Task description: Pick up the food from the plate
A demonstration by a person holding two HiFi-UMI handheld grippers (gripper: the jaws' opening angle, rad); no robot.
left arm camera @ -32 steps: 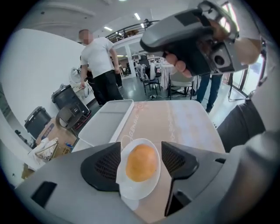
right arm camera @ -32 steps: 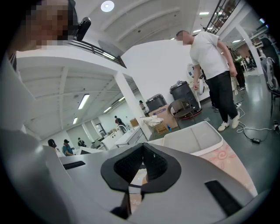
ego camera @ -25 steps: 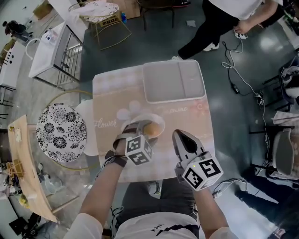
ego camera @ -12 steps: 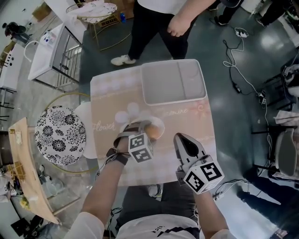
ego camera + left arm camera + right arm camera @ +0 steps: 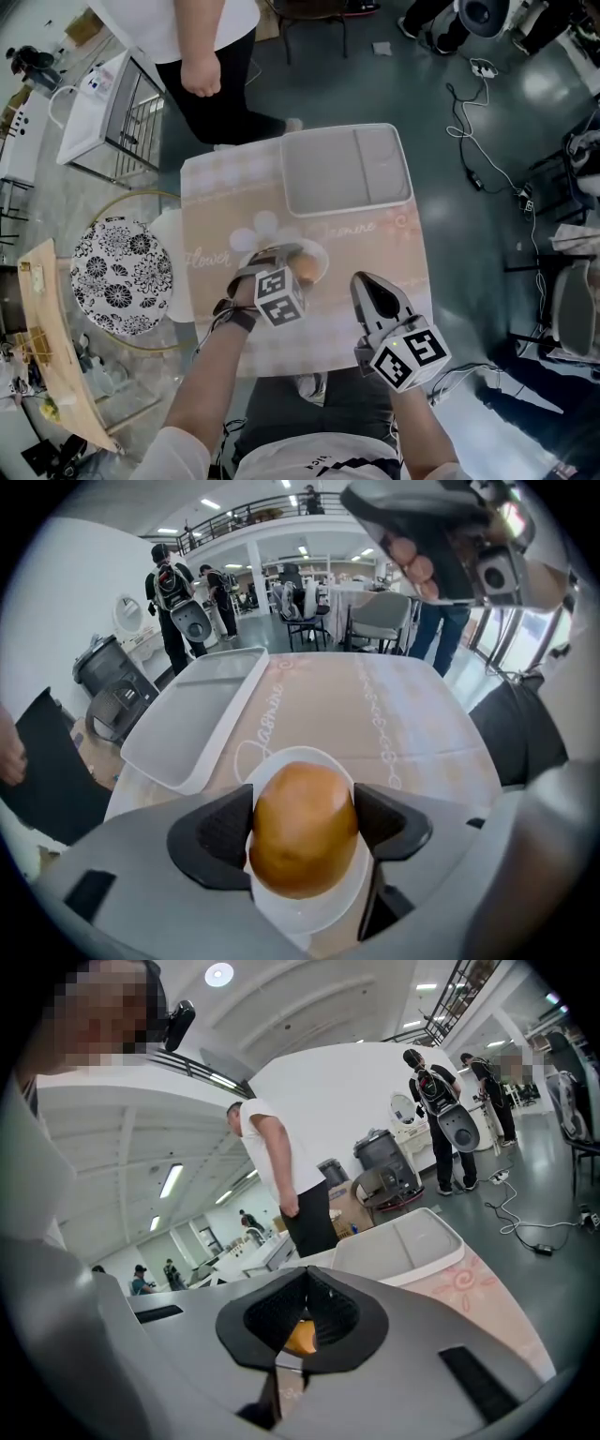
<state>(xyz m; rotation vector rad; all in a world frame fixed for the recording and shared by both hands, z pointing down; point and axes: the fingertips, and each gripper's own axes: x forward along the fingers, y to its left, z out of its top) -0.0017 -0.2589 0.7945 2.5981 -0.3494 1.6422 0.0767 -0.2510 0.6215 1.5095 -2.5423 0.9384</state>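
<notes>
While right tongs (image 5: 302, 1321) sit closed, left tongs (image 5: 304, 810) gape around the bun (image 5: 302, 846)

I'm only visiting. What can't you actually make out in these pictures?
- Head view: the left gripper covers most of the food and much of the plate.
- Left gripper view: the food hides its own underside and the plate's middle.
- Right gripper view: the shut right gripper blocks all but an orange sliver of food.
- Head view: the tablecloth lettering is too small to read and is partly covered.
</notes>
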